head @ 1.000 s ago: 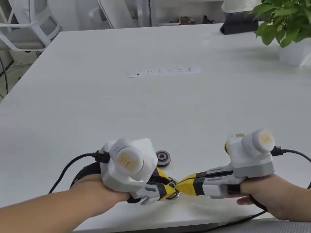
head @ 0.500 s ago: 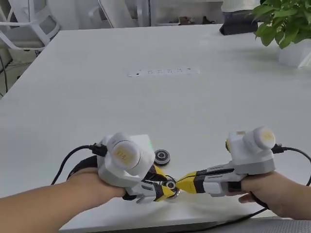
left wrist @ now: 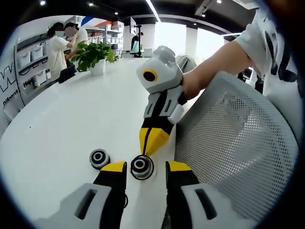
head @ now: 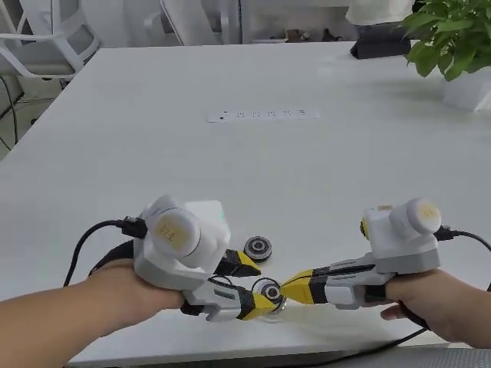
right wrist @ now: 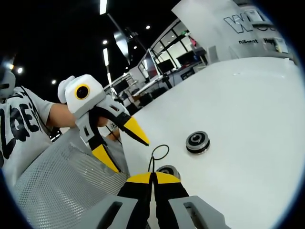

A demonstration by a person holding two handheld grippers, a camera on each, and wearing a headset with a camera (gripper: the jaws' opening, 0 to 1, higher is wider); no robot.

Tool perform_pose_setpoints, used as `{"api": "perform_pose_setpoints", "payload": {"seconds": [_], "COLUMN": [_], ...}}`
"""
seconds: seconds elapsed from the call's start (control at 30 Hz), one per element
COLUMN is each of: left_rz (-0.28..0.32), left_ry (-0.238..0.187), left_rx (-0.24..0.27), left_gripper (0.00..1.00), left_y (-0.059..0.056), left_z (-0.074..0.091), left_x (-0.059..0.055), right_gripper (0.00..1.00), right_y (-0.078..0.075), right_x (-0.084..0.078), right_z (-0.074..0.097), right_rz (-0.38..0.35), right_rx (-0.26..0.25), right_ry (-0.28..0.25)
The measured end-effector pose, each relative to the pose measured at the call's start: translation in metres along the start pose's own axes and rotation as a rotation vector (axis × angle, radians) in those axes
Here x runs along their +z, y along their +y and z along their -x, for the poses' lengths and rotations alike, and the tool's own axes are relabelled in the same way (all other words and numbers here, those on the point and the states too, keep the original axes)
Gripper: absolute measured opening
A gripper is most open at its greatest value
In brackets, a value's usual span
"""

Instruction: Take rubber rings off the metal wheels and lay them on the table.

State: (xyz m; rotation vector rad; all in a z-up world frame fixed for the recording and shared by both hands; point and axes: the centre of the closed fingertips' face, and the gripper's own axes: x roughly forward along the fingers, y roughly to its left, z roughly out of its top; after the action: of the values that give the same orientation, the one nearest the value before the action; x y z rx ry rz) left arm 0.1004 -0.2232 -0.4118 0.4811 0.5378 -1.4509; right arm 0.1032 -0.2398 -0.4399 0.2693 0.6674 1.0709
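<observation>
The rubber ring (right wrist: 159, 152) is a thin black loop caught at one end in the tips of the right claw (right wrist: 152, 177). It is drawn out long, and its long axis runs forward in line with that claw's jaws. Its free, rounded end points towards the left claw (right wrist: 121, 143) opposite. The right claw's jaws are pressed together on the ring, with no gap between the yellow tips.

Just past those tips, to the side of the loop, a metal wheel (right wrist: 167, 171) lies flat on the white surface (head: 307, 176), hub facing up. In the left gripper view this wheel (left wrist: 142, 167) sits between the tips of the left claw (left wrist: 146, 166). That claw's jaws stand apart, one on each side of the wheel, and hold nothing. The right claw (left wrist: 149, 149) comes in from straight ahead of the left one, its point meeting the wheel's far edge. Whether the left claw's jaws touch the wheel I cannot tell.

A second wheel (left wrist: 99, 158) lies flat beyond the left claw's left jaw, close by but apart.

In the head view the two claws meet nose to nose over the first wheel (head: 268, 290): the left claw (head: 249, 284) spread, the right claw (head: 285, 290) shut. The second wheel (head: 258, 248) lies just beyond them.
</observation>
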Motion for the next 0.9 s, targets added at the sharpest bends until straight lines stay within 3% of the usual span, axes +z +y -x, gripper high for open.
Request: {"api": "perform_pose_setpoints", "payload": {"seconds": [0.33, 0.9], "left_rz": [0.002, 0.032], "left_ry": [-0.061, -0.093], "left_rx": [0.046, 0.117], "left_gripper": [0.40, 0.54], "left_y": [0.006, 0.016], "left_z": [0.029, 0.064], "left_x": [0.012, -0.001], "right_gripper": [0.00, 0.00], "right_y": [0.007, 0.020], "right_x": [0.012, 0.035], "right_z": [-0.001, -0.022], "right_rz": [0.026, 0.070], "right_rx": [0.020, 0.042], "right_ry": [0.012, 0.039]}}
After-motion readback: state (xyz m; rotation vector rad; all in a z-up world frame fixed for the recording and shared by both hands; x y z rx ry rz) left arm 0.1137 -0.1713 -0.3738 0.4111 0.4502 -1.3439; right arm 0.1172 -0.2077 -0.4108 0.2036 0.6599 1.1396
